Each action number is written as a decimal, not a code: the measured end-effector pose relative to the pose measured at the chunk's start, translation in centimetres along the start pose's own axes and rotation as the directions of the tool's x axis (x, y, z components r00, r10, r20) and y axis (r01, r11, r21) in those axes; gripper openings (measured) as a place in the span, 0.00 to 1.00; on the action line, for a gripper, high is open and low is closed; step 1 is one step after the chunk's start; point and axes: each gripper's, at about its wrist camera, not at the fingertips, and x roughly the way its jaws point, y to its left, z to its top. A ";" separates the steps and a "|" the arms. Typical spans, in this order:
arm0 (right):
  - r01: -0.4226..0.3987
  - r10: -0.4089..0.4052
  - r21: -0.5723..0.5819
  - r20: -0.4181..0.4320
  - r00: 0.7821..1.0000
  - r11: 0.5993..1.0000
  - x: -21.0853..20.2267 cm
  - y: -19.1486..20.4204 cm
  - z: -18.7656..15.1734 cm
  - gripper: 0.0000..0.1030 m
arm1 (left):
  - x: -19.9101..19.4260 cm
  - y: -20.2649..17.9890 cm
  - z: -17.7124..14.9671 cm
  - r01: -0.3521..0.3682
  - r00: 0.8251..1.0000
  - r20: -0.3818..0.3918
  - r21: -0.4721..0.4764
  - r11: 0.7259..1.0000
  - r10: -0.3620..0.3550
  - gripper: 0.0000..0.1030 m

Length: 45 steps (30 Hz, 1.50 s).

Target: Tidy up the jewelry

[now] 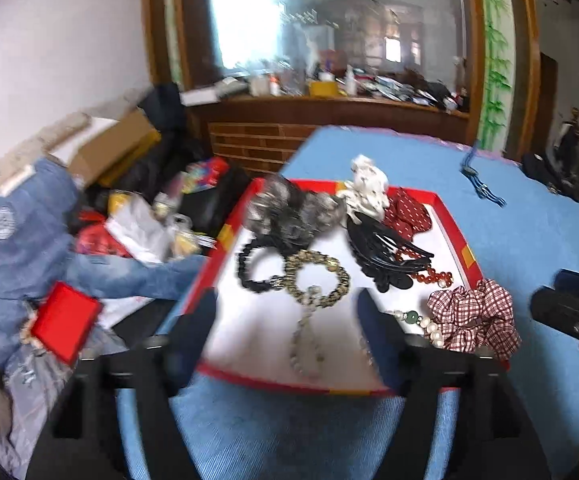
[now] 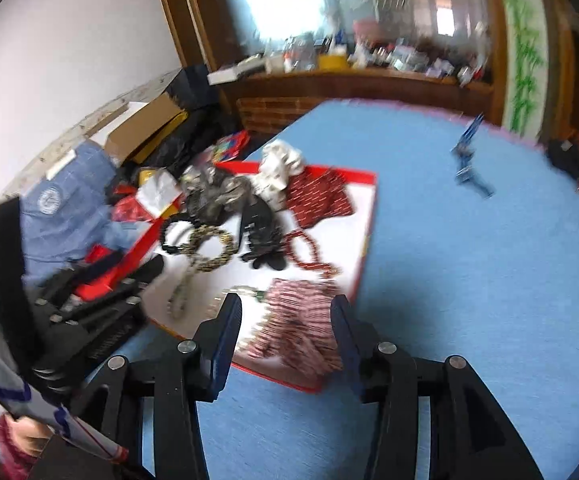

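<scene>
A red tray [image 1: 455, 224] with a white floor lies on the blue table [image 1: 529, 216]. It holds a grey fluffy scrunchie [image 1: 289, 208], a black claw clip [image 1: 381, 256], a black bead bracelet [image 1: 253, 268], a gold-patterned band [image 1: 321, 280], a pale bead chain [image 1: 305, 340] and a pearl string [image 1: 429, 328]. My left gripper [image 1: 285, 320] hangs open over the tray's near edge, the bead chain lying below its gap. My right gripper [image 2: 285, 320] is open above the red checked scrunchie [image 2: 297, 320], which lies in the tray [image 2: 369, 216]; blur hides any contact.
A blue strap-like item [image 1: 481, 184] lies alone on the far table. Left of the table sits a heap of denim [image 1: 21, 240], bags, a cardboard box [image 1: 117, 148] and a small red box [image 1: 65, 320]. A wooden mirror cabinet [image 1: 329, 108] stands behind.
</scene>
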 end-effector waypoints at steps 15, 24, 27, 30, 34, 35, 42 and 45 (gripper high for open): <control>0.304 -0.305 0.025 0.144 0.941 0.952 -7.1 -2.1 -6.2 0.96 | -6.5 -2.6 -3.4 -0.130 0.986 0.116 0.061 0.990 0.122 1.00; 0.355 -0.351 -0.016 0.118 0.929 0.935 -6.2 -1.6 -6.9 0.97 | -6.2 -2.9 -3.9 -0.241 0.967 0.103 0.068 0.968 0.233 1.00; 0.375 -0.368 -0.033 0.122 0.922 0.927 -6.0 -1.4 -7.0 0.97 | -5.8 -3.0 -4.0 -0.239 0.968 0.095 0.077 0.968 0.231 1.00; 0.387 -0.380 -0.044 0.118 0.918 0.921 -5.7 -1.3 -7.1 0.97 | -5.5 -3.4 -4.0 -0.241 0.968 0.092 0.086 0.967 0.233 1.00; 0.383 -0.376 -0.050 0.112 0.920 0.922 -5.4 -1.3 -7.1 0.97 | -5.3 -3.8 -4.1 -0.249 0.967 0.089 0.103 0.963 0.240 1.00; 0.383 -0.376 -0.055 0.113 0.920 0.922 -5.4 -1.3 -7.1 0.97 | -5.2 -3.9 -4.1 -0.250 0.967 0.085 0.106 0.962 0.242 1.00; 0.408 -0.398 -0.073 0.113 0.910 0.910 -5.0 -1.5 -7.4 0.97 | -4.9 -4.8 -4.3 -0.240 0.970 0.060 0.114 0.964 0.234 1.00; 0.410 -0.402 -0.070 0.105 0.910 0.909 -4.8 -1.9 -7.5 0.97 | -4.9 -5.4 -4.2 -0.234 0.972 0.065 0.122 0.965 0.227 1.00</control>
